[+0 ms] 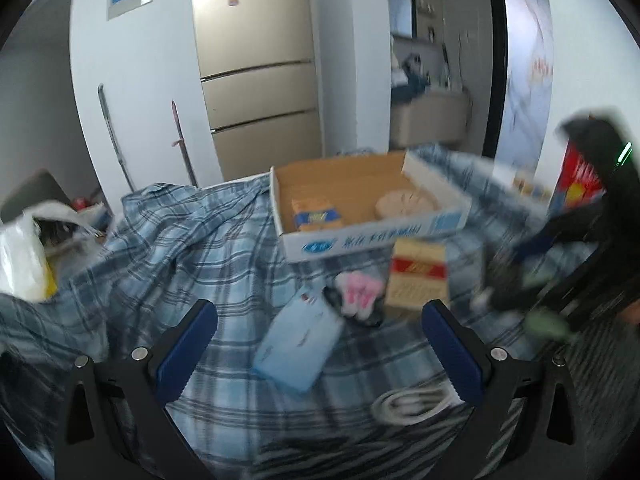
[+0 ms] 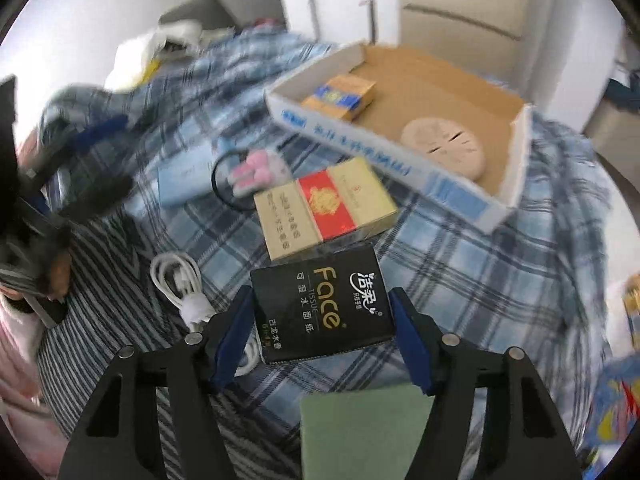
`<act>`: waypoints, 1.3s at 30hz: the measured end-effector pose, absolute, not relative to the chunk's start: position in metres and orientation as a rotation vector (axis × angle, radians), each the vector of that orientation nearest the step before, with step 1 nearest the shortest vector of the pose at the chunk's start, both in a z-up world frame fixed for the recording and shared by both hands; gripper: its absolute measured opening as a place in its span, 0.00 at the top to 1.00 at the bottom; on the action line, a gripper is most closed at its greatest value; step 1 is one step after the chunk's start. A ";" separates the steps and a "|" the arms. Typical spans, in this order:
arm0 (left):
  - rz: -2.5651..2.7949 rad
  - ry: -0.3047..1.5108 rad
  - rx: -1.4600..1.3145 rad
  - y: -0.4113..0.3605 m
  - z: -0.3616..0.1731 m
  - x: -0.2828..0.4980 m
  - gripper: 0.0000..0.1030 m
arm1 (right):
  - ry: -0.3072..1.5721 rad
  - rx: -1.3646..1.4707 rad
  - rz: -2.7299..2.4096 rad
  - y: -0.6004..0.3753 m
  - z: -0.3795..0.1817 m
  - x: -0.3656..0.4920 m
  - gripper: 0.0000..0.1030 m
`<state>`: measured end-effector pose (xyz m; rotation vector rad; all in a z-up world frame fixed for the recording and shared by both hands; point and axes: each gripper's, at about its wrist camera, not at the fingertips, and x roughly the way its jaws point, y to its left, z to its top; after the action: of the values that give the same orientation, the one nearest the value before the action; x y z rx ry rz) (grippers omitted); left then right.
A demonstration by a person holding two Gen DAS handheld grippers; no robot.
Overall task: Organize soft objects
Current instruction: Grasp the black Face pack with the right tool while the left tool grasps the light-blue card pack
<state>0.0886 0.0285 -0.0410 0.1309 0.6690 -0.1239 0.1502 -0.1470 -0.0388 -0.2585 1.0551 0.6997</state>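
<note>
Plaid blanket [image 2: 480,264]: blue-and-white checked cloth covering the whole surface beneath both grippers; whether a bench or a bed lies under it cannot be told.

Cardboard tray [image 2: 516,168]: shallow open box with white printed walls, lying beyond the jaws of both grippers; it holds a yellow-and-blue tissue pack [image 2: 342,94] and a round beige pad [image 2: 444,148], well apart from each other.

Red-and-cream tissue pack [image 2: 326,208]: flat on the blanket, between the tray and the right gripper's jaws.

Black tissue pack [image 2: 322,308]: marked "Face", lying directly between the jaws of the right gripper [image 2: 322,334]. The blue pads stand at its two side edges; whether they press on it cannot be told.

Light blue pack [image 1: 298,346]: tilted on the blanket, ahead of and between the jaws of the left gripper [image 1: 320,344], which stand wide apart and empty.

Green pad [image 2: 366,432]: close under the right gripper, nearer than its jaws.

White cable [image 2: 180,280]: coiled, just left of the right jaws.

Pink plush paw [image 2: 256,172]: on a black loop, beside the light blue pack.
</note>
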 end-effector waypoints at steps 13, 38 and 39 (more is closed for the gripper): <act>-0.144 0.792 0.319 0.037 -0.057 0.109 0.10 | 0.848 -0.014 0.568 -0.161 -0.001 0.145 0.36; -0.200 0.932 0.340 0.032 -0.092 0.131 0.44 | 0.780 -0.033 0.516 -0.169 -0.027 0.141 0.36; -0.199 0.937 0.343 0.032 -0.093 0.131 0.47 | 0.780 -0.033 0.519 -0.169 -0.027 0.141 0.36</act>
<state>0.1314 0.0320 -0.0931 0.3427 0.9370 -0.1988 0.1410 -0.1687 -0.0271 -0.0326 0.7800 0.5190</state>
